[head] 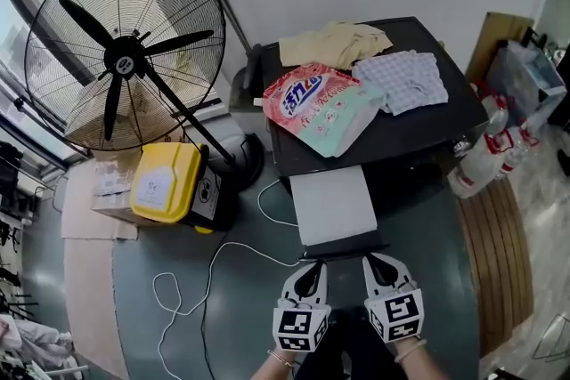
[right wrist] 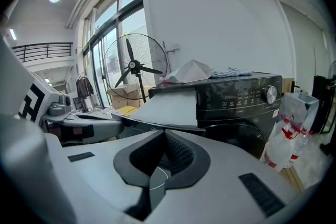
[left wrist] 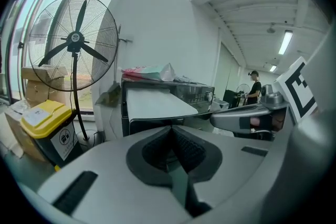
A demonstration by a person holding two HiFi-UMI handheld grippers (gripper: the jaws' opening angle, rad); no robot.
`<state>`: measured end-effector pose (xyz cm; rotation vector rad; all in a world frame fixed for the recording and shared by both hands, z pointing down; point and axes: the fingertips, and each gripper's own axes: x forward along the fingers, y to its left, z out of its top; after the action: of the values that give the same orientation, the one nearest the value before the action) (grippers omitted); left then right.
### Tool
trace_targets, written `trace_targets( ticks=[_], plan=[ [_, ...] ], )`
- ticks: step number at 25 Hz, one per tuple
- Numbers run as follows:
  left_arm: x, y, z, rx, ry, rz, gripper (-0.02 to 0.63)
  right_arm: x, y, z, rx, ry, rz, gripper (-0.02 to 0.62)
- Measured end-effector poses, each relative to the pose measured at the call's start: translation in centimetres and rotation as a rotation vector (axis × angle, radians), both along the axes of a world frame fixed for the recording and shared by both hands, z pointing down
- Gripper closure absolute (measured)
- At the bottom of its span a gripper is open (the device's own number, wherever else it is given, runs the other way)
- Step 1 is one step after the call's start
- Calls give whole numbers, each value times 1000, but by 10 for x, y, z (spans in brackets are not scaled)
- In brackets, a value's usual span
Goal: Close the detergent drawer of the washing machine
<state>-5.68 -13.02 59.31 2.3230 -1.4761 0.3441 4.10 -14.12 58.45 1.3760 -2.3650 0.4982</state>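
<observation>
Step in hand: the approach; the drawer (head: 334, 205) is not pushed yet.
Drawer: pulled far out of the front of the washing machine (head: 419, 133), toward the person.
Left gripper (head: 308, 273): jaws pressed together with nothing between them, tips just before the drawer's front edge; I cannot tell if they touch it.
Right gripper (head: 386, 270): jaws also pressed together and empty, beside the left one at the same edge.
Next move: probably a straight, level push on the front edge with both tips, until the drawer sits flush.

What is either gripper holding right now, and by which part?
Nothing. The left gripper and right gripper both have their jaws together and empty, near the front of the pulled-out detergent drawer.
</observation>
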Motion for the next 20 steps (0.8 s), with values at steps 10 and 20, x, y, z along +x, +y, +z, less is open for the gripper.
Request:
trace_targets(
  ticks=[10,20],
  plan=[
    [4,-1,2,-15,5,-11,591,0,0,1,-6,-18,17,569],
    [3,-3,2,-8,2,-28,591,1,-3,1,0,-38,36,569]
  ],
)
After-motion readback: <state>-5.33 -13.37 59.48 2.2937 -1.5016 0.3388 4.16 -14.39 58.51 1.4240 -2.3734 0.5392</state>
